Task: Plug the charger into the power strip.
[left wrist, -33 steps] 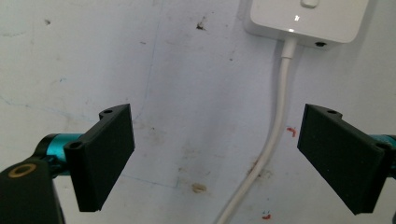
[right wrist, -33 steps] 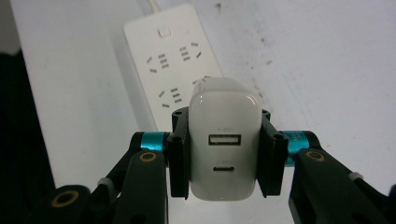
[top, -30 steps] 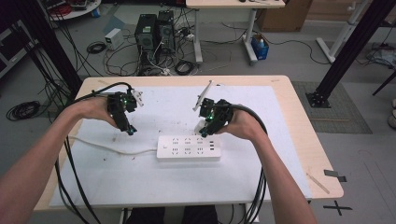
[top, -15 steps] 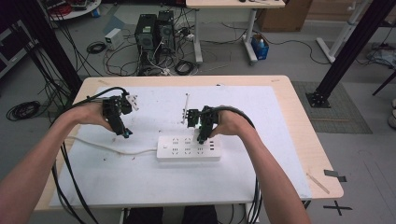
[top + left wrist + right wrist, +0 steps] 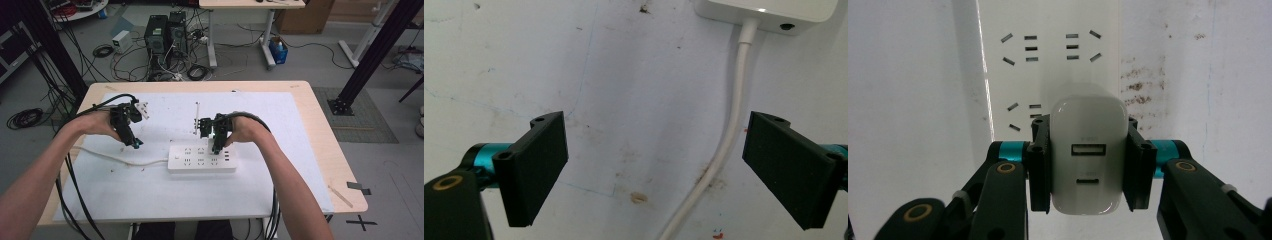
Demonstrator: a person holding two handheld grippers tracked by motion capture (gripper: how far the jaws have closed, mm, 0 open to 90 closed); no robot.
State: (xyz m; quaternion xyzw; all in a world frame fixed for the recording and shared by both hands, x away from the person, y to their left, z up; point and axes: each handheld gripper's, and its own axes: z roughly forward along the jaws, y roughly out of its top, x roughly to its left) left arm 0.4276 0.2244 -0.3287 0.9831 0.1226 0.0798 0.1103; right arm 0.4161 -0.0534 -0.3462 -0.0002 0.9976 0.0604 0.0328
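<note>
A white power strip [image 5: 202, 157] lies on the mat in the middle of the table, its cord [image 5: 115, 157] running off to the left. My right gripper [image 5: 218, 149] points down over the strip's right part. In the right gripper view it [image 5: 1088, 165] is shut on a white USB charger [image 5: 1088, 162], held just above the strip's sockets [image 5: 1048, 50]. My left gripper [image 5: 132, 142] hovers left of the strip. In the left gripper view it [image 5: 654, 165] stands open over the mat, with the cord [image 5: 729, 130] passing between its jaws untouched and the strip's end [image 5: 769, 10] beyond.
A white mat [image 5: 280, 190] covers most of the wooden table [image 5: 330, 150]. Black cables trail from both grippers off the near edge. Computer towers [image 5: 162, 32] and loose cables sit on the floor beyond the far edge.
My right gripper has moved left and down with the charger, from beside the strip's far right to just above its sockets. The left gripper has barely shifted.
</note>
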